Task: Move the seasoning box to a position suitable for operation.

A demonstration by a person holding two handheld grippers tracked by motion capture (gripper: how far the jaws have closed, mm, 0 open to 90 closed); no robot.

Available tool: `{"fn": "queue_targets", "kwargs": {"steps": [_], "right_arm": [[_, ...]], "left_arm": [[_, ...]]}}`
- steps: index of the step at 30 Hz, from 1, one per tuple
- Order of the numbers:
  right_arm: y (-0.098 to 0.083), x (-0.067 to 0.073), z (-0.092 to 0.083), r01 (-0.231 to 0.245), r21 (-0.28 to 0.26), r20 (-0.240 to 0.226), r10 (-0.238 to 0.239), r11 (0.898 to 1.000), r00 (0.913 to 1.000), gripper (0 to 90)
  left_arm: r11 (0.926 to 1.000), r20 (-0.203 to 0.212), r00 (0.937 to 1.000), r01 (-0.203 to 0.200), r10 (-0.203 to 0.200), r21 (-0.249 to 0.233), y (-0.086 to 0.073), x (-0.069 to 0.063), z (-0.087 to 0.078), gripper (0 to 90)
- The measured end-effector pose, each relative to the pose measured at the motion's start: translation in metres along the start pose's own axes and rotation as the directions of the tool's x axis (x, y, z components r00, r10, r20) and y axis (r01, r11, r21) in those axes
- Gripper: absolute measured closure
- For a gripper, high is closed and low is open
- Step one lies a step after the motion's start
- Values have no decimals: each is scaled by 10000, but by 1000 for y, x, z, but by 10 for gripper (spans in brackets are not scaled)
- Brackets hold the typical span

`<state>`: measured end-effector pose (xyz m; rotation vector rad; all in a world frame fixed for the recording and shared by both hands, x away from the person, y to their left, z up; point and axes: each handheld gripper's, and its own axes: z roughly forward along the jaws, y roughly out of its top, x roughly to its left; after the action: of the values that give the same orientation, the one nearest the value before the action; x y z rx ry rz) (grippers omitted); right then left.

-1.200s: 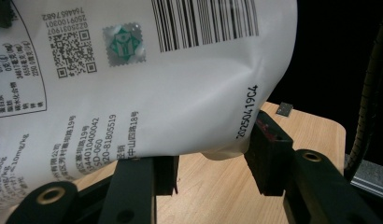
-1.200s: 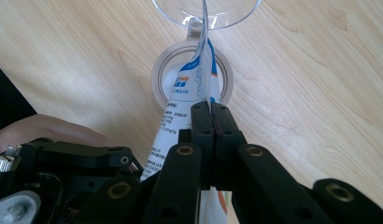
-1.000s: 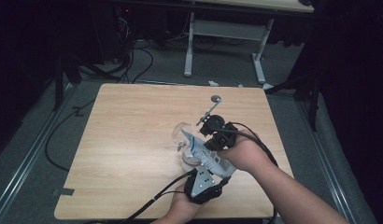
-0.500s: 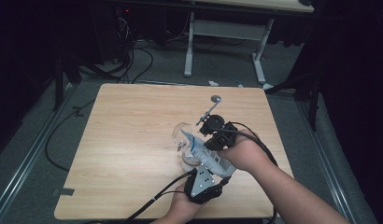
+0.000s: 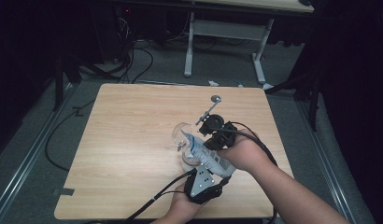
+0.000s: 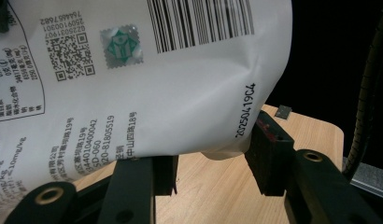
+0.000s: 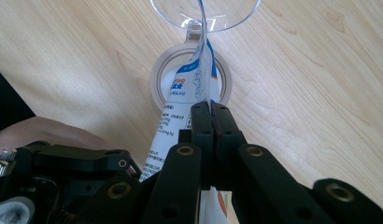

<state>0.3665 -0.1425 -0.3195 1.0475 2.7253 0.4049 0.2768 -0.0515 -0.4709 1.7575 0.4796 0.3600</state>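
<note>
A white pouch [image 5: 206,156] with blue print and a barcode [image 6: 157,93] hangs tilted between both grippers, its narrow end [image 7: 199,74] pointing down into a clear round jar [image 7: 157,79] on the wooden table [image 5: 133,140]. The jar [image 5: 187,162] has a clear lid [image 5: 182,133] swung back beside it. My right gripper [image 7: 210,109] is shut on the pouch's thin edge, just above the jar mouth. My left gripper [image 6: 210,154] closes on the pouch's fat lower end, a jaw pressing each side. In the high view my left gripper [image 5: 212,167] is near the front edge and my right gripper [image 5: 204,147] just behind it.
A thin metal rod with a round disc [image 5: 215,99] sticks up behind the right gripper. Black cables [image 5: 152,200] trail off the table's front edge. Beyond the table are a white desk frame [image 5: 227,32] and cables on the floor [image 5: 133,60].
</note>
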Motion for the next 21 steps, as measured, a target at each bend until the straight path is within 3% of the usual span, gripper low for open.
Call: {"fn": "queue_targets", "kwargs": {"steps": [21], "right_arm": [[2, 1, 2, 112, 2, 10, -112, 9999, 9999, 899]], "left_arm": [[10000, -44, 10000, -27, 27, -8, 0, 0, -1, 582]]}}
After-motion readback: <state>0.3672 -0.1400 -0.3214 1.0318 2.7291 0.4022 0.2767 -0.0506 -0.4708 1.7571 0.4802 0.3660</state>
